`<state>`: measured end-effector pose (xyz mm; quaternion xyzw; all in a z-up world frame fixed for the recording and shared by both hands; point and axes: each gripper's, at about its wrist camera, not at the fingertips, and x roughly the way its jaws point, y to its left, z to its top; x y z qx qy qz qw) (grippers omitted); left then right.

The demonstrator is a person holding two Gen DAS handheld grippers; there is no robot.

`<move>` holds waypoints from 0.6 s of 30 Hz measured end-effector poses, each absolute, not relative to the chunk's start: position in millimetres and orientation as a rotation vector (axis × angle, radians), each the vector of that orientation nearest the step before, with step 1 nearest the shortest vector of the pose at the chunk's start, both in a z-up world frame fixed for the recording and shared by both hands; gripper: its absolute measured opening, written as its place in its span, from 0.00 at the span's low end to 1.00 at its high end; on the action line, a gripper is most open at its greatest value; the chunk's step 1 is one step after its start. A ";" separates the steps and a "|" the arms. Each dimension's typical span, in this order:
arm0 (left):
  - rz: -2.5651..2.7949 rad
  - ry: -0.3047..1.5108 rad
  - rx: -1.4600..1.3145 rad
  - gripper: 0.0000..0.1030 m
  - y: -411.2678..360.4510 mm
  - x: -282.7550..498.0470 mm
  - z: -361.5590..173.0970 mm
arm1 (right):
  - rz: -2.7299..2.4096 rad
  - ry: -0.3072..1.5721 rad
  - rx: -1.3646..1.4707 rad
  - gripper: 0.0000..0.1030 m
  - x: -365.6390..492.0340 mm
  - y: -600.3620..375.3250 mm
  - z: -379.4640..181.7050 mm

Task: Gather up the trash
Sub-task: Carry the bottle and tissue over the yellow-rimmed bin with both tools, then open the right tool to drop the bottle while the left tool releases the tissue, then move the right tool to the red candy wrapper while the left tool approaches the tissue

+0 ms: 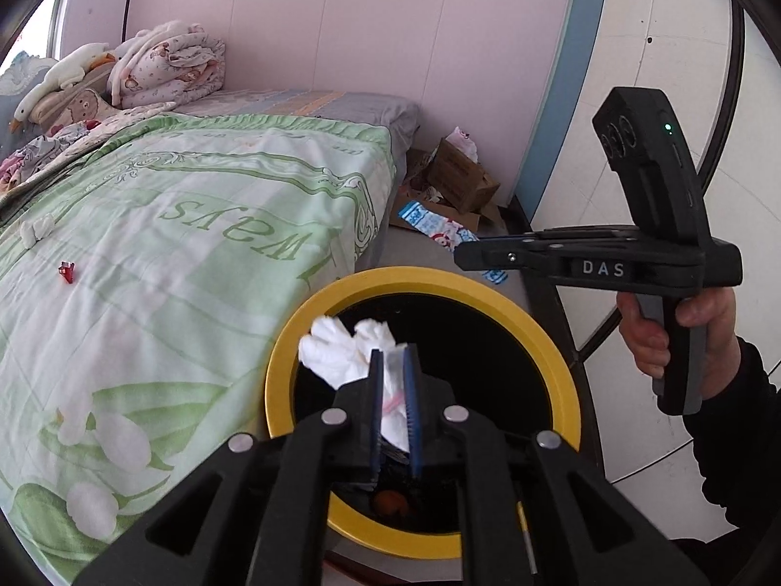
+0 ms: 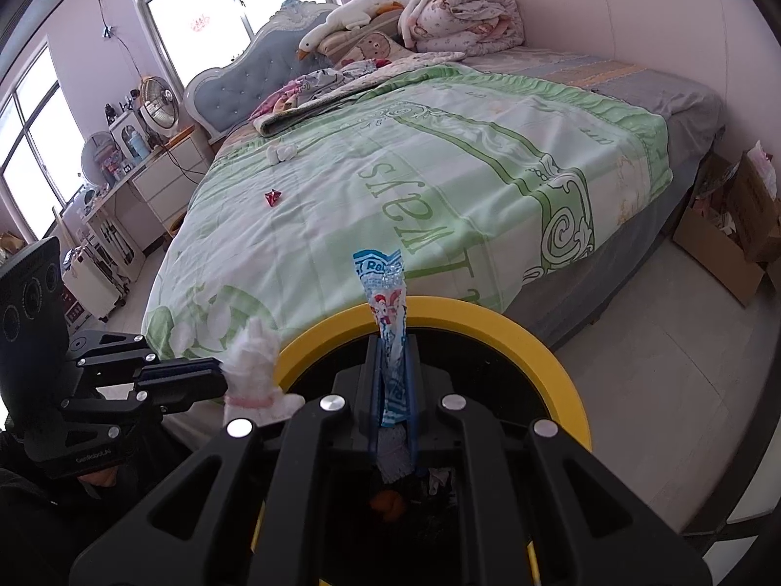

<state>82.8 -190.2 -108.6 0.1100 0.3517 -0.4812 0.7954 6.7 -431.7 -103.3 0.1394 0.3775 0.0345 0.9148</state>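
My left gripper (image 1: 394,356) is shut on a crumpled white tissue (image 1: 346,349) and holds it over the yellow-rimmed black bin (image 1: 546,327). It also shows in the right wrist view (image 2: 222,381) with the tissue (image 2: 251,366). My right gripper (image 2: 393,342) is shut on a blue and white snack wrapper (image 2: 385,293) above the bin's rim (image 2: 537,342). In the left wrist view the right gripper (image 1: 461,256) points left over the bin, with its wrapper mostly hidden. A red wrapper (image 1: 67,271) and a white tissue (image 1: 35,229) lie on the green bedspread (image 1: 195,244).
The bed fills the left side, with a folded quilt (image 1: 171,66) and a plush goose (image 1: 63,73) at its head. Cardboard boxes (image 1: 459,176) and litter sit on the floor by the wall. A desk with a fan (image 2: 156,102) stands beside the bed.
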 end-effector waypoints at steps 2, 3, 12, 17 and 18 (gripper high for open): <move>-1.037 0.758 0.227 0.21 -189.0 84.2 -108.3 | 0.064 0.776 0.288 0.10 7.1 -432.9 -102.1; -1.037 0.759 0.219 0.25 -187.7 84.7 -108.1 | 0.059 0.776 0.287 0.14 6.7 -433.8 -101.6; -0.987 0.742 0.156 0.55 -165.7 99.7 -101.1 | 0.012 0.760 0.292 0.35 9.2 -441.5 -97.1; -0.908 0.728 0.103 0.64 -139.3 127.5 -97.4 | 0.011 0.731 0.266 0.36 22.9 -437.1 -91.2; -0.885 0.722 0.094 0.65 -133.1 134.5 -96.8 | 0.015 0.724 0.261 0.38 28.2 -435.2 -89.8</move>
